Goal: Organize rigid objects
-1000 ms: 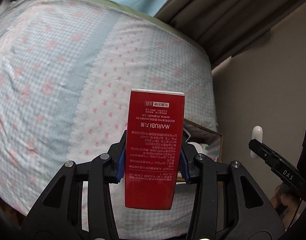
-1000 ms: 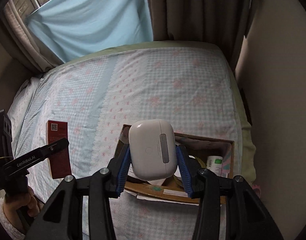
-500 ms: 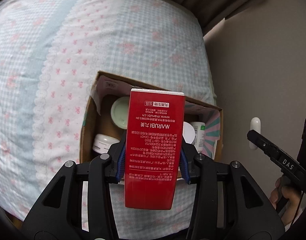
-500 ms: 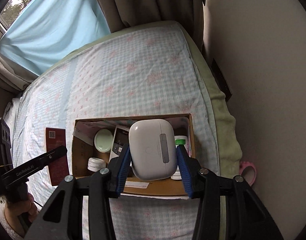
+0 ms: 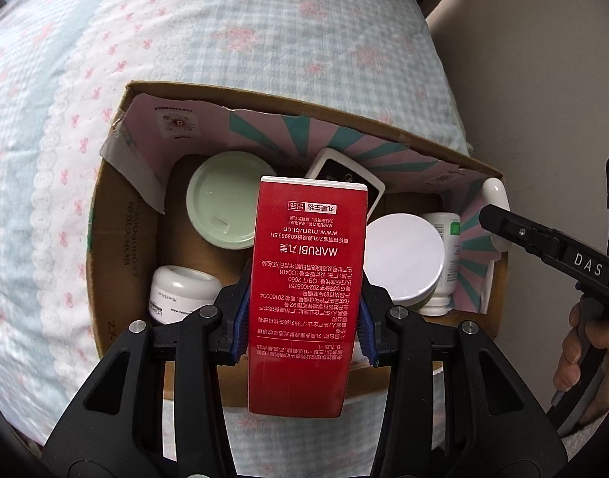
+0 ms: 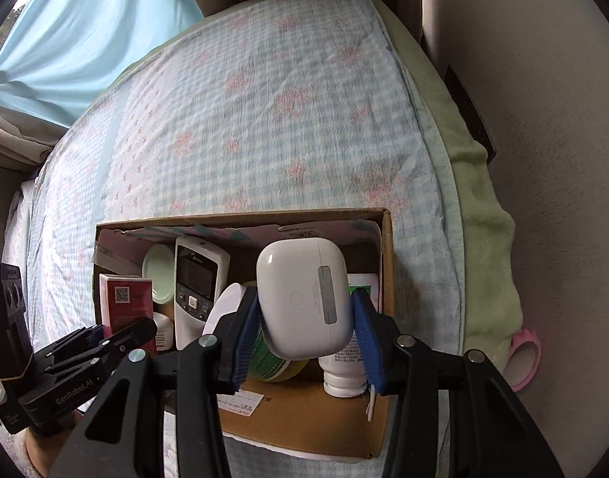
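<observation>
Both tongs are clamped, left tongs (image 5: pixel 302 314) on the red carton (image 5: pixel 308 286), right tongs (image 6: pixel 302 332) on the white case (image 6: pixel 304 302), above the crowded cardboard box (image 6: pixel 386 263); lower each into a gap before releasing.

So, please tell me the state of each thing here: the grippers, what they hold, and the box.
left gripper: shut on the red carton.
red carton: held above the box.
right gripper: shut on the white case.
white case: lid closed, held above the box.
cardboard box: open, partly filled.
green-lidded jar: closed.
</observation>
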The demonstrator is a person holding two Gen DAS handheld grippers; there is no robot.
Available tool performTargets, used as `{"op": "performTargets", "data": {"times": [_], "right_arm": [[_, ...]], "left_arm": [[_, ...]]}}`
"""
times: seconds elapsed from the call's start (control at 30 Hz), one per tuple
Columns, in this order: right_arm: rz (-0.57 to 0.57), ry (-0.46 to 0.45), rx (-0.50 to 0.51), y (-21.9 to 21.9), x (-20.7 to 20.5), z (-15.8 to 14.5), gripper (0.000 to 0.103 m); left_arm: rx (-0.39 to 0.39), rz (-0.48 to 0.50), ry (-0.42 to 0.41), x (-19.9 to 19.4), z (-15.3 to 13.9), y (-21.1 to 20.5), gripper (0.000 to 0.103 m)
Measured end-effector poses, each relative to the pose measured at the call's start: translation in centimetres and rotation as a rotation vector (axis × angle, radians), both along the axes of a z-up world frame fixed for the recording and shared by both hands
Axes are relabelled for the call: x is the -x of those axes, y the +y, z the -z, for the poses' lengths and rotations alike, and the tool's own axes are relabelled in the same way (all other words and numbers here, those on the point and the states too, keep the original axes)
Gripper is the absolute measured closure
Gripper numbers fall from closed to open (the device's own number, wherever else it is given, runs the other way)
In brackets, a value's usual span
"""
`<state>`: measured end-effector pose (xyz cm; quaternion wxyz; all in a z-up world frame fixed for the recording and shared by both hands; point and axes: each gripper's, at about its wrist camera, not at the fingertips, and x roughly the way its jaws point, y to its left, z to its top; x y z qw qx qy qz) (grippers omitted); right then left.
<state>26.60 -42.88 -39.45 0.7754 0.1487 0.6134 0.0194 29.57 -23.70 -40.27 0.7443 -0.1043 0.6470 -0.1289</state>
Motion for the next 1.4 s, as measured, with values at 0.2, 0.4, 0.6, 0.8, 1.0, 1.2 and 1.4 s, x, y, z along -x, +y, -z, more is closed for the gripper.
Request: {"op": "performTargets", "data": {"times": [0.2,0.4,0.6,0.8,1.0,1.2,1.4], "right_arm": [[-0.015,0.048,-0.027,0.0,-0.8,2.5,0.061],[-0.033,0.030,-0.046,0.7,-1.7,3.3,0.069],[0.043,0.040,-0.056,0.2,-2.0,2.8,0.035],[0.038,0.059,-0.117,1.7,-1.2,2.4,0.000],[0.011,0.059,-0.068,3.2,-0.2,1.3,0.000],[0.048,0.042,-0.062,3.8,1.1,-1.0,0.000],[0.074,-0.002,-0.045,5.7,2.6,-5.3,0.000]], "left_arm": [[-0.053,0.023,-0.041,0.3,0.5,-0.1,0.064],[-0.081,-0.022,-0.020,0.8,2.3,1.3,0.064],[-0.071,-0.083,-0.002,1.2,2.3,3.1,0.000],[-0.089,-0.051,-0.046,1.0,0.0,4.0,0.000],[-0.090,-0.051,-0.063,1.6,-1.9,4.9,0.000],[-0.057,-0.056,-0.071,3.2,-4.2,6.6,0.000],[-0.040,-0.049,-0.125,4.8,-8.3,9.5,0.000]]}}
